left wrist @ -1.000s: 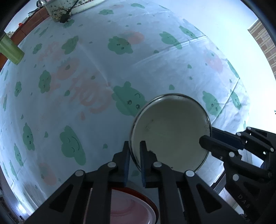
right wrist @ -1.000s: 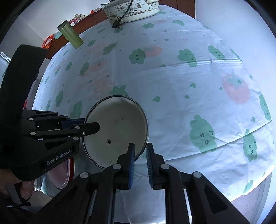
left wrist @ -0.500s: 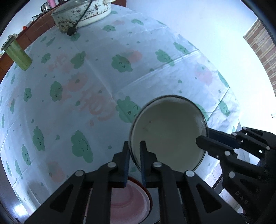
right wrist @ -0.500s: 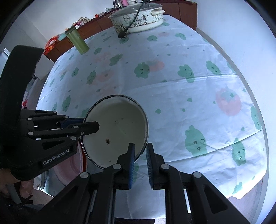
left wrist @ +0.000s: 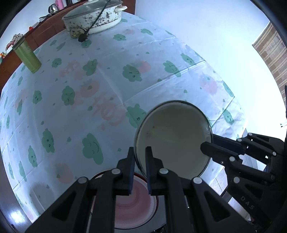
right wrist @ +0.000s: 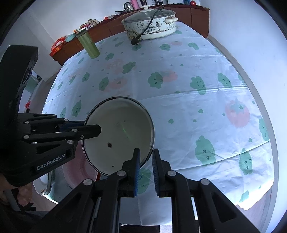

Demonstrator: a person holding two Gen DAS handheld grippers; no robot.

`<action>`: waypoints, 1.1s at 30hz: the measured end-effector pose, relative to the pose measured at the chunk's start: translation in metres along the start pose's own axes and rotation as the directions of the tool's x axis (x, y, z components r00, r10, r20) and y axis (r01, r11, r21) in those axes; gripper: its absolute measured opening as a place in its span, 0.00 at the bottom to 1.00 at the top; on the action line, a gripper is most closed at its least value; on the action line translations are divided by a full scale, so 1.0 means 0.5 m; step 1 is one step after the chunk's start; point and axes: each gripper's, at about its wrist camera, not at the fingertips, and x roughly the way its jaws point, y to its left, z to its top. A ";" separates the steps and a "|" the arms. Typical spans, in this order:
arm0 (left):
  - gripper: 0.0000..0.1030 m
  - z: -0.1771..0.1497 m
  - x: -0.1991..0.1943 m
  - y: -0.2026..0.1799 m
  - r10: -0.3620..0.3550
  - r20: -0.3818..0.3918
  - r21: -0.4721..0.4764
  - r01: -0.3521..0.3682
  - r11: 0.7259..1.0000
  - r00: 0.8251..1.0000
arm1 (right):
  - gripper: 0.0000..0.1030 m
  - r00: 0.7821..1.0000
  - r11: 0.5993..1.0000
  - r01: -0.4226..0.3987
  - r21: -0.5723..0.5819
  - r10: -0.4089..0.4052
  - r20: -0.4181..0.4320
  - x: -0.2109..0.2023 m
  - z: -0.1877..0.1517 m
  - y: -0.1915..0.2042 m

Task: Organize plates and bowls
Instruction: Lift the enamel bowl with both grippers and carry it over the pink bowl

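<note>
A white enamel bowl (left wrist: 172,138) with a dark rim hangs in the air over the near edge of the table. My left gripper (left wrist: 140,152) is shut on the bowl's rim on one side. On the opposite side my right gripper (right wrist: 145,154) is shut on the rim too. Each wrist view shows the other tool: the right gripper (left wrist: 209,143) and the left gripper (right wrist: 89,126) at the bowl (right wrist: 118,132). Lower down lies a pink plate (left wrist: 132,202) with a red rim, partly hidden by the fingers; the right wrist view shows the plate (right wrist: 79,172) too.
The table (left wrist: 71,111) has a cloth with green and pink prints. At its far end stand a speckled lidded pot (right wrist: 150,23) with a black cord and a green tumbler (right wrist: 87,44). A metal rim (right wrist: 46,181) shows beside the plate. A wooden sideboard (right wrist: 199,14) runs behind.
Both grippers have risen with the bowl held between them. More of the table's far end, the pot and the tumbler, has come into view.
</note>
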 end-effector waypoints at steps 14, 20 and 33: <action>0.08 -0.036 -0.036 0.031 0.011 0.023 -0.043 -0.010 0.999 1.000 | 0.15 1.000 0.999 -0.017 -0.051 0.017 -0.001 -0.007 -0.006 0.045; 0.08 -0.051 -0.047 0.045 0.020 0.028 -0.062 -0.018 0.998 0.999 | 0.15 1.000 0.997 -0.028 -0.073 0.028 -0.003 -0.007 -0.009 0.067; 0.08 -0.083 -0.061 0.075 0.033 0.031 -0.101 -0.030 0.994 0.999 | 0.15 0.999 0.993 -0.044 -0.111 0.043 -0.014 -0.002 -0.015 0.109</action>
